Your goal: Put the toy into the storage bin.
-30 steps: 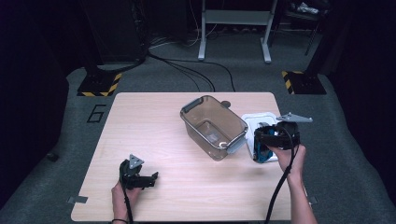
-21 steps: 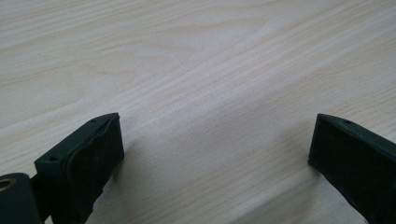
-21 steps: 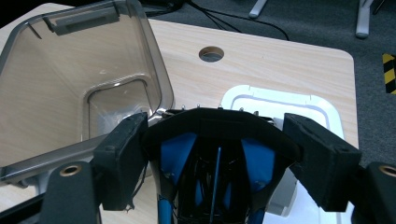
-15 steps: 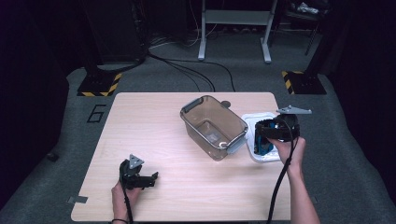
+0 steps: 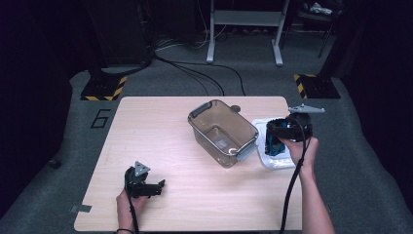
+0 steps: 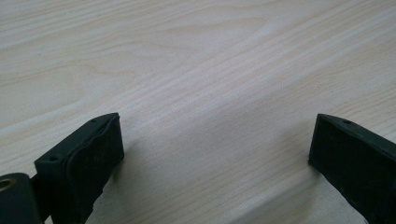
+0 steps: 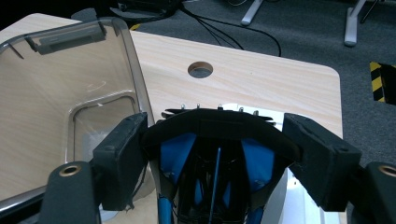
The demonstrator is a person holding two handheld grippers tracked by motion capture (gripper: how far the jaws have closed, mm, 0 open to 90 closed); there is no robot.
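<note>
My right gripper (image 5: 276,138) stands at the table's right side, above a white tray (image 5: 278,163). Its jaws are shut on a black-and-blue object (image 5: 272,145), held by the two ends of its curved black band (image 7: 215,125), just above the tray (image 7: 299,205). A clear brown-tinted plastic container (image 5: 204,109) stands upright and empty mid-table, just left of that gripper; its wall (image 7: 135,70) is beside the left jaw. My left gripper (image 5: 157,187) rests on the table near the front left, open, with bare wood between its jaws (image 6: 215,154).
A round hole (image 5: 235,108) in the wooden table (image 5: 160,141) lies behind the container. Cables and metal stand legs (image 5: 243,34) cross the grey floor beyond the far edge. Yellow-and-black striped blocks (image 5: 102,90) sit on the floor at both far corners.
My right gripper has lifted a little and moved toward the far edge with the black-and-blue object in it. The left gripper has stayed put.
</note>
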